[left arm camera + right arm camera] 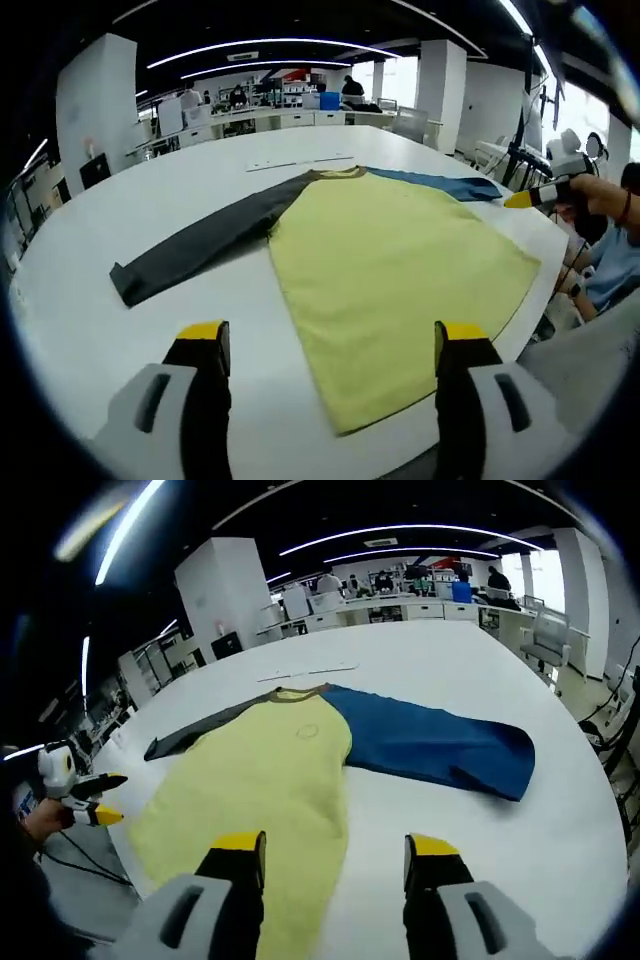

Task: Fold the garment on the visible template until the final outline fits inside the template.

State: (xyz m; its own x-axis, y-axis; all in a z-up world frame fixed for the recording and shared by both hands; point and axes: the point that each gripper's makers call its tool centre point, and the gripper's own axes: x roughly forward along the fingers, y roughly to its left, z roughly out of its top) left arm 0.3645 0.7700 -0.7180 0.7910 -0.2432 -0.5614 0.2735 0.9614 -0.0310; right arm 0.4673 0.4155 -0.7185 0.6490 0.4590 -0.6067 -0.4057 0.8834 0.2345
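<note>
A long-sleeved shirt lies flat on the white table, its yellow body [385,270] spread toward me. Its dark grey sleeve [205,245] stretches out to the left and its blue sleeve [445,184] lies at the far right. My left gripper [332,340] hovers open over the near hem, holding nothing. In the right gripper view the yellow body [265,775], blue sleeve [430,742] and grey sleeve [185,738] lie ahead. My right gripper [336,845] stands open above the yellow cloth's edge. The right gripper [540,195] also appears by the blue sleeve, in a hand.
A thin white strip [300,162] lies on the table [120,200] beyond the collar. The left gripper [92,798], held by a hand, shows off the table's left edge. Desks, chairs and people fill the far room. The table edge runs close at the right [590,810].
</note>
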